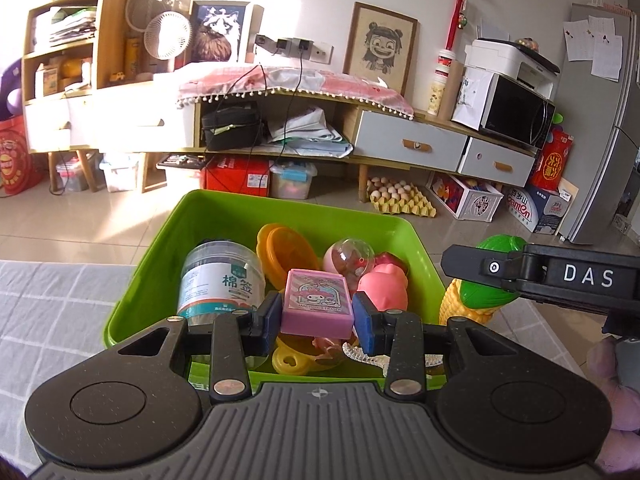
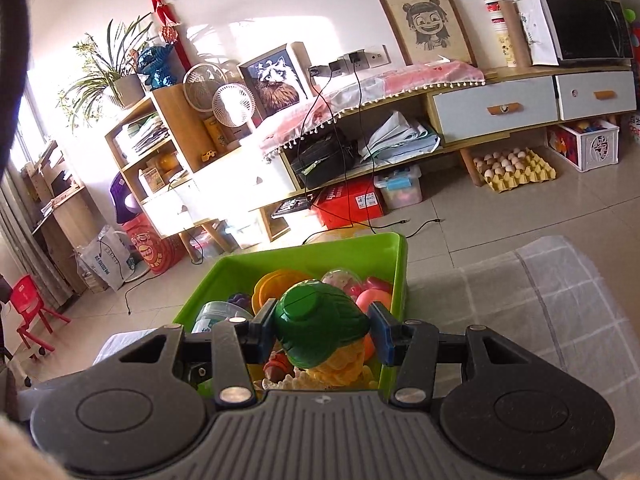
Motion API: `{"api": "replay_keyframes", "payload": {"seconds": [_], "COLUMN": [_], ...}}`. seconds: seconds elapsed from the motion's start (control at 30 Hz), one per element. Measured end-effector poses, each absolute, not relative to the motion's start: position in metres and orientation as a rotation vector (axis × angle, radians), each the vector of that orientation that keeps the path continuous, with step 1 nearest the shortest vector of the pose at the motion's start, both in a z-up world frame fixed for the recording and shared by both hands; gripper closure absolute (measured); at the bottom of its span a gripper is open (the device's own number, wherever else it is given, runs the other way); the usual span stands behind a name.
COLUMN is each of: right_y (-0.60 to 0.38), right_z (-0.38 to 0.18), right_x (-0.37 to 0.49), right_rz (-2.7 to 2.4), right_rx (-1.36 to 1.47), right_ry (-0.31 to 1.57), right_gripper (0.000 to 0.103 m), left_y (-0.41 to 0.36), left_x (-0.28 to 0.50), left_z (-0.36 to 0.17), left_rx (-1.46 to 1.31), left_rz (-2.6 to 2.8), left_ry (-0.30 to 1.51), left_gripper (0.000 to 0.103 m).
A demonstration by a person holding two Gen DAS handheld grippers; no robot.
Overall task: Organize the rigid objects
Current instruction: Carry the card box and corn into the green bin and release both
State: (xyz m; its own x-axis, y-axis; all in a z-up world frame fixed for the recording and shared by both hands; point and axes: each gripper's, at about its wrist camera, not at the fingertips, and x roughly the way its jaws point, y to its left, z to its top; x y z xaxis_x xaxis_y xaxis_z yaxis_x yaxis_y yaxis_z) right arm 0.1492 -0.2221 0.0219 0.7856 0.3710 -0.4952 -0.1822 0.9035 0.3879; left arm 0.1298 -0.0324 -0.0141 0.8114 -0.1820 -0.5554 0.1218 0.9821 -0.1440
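Note:
My left gripper is shut on a pink eraser box and holds it over the green bin. The bin holds a cotton-swab jar, orange lids, a clear capsule ball, a pink pig toy and other small toys. My right gripper is shut on a toy corn with a green husk, held over the bin's near right part. In the left wrist view the corn and the right gripper's arm stand just right of the bin.
The bin sits on a grey checked cloth on a table whose far edge drops to a tiled floor. A TV cabinet, an egg tray, boxes and a fridge stand beyond.

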Motion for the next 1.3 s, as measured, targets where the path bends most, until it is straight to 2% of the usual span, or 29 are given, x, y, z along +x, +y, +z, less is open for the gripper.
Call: {"api": "replay_keyframes", "payload": {"seconds": [0.47,1.17,1.23,1.27,1.3], "right_y": [-0.19,-0.15,-0.15,-0.151,-0.153], "right_z": [0.004,0.004,0.006,0.008,0.01], "right_x": [0.21,0.236,0.235,0.234,0.232], "right_rz": [0.333,0.355,0.352,0.35,0.344], "right_rx": [0.26,0.125,0.13,0.14,0.145], "right_ry": [0.682,0.69,0.686,0.686,0.68], "right_gripper": [0.079,0.08,0.072,0.06,0.053], "left_y": [-0.036,-0.03,-0.03,-0.029,-0.029], "left_x": [0.154,0.168,0.167,0.166,0.163], "left_z": [-0.035,-0.033,-0.033,-0.033,-0.032], "left_rx": [-0.052,-0.076,-0.077,-0.077,-0.077], "left_rz": [-0.173,-0.177,-0.186,-0.187,-0.192], "left_ry": [0.673,0.732,0.732,0.73,0.722], "left_gripper": [0.064,0.064,0.062,0.057,0.047]}}
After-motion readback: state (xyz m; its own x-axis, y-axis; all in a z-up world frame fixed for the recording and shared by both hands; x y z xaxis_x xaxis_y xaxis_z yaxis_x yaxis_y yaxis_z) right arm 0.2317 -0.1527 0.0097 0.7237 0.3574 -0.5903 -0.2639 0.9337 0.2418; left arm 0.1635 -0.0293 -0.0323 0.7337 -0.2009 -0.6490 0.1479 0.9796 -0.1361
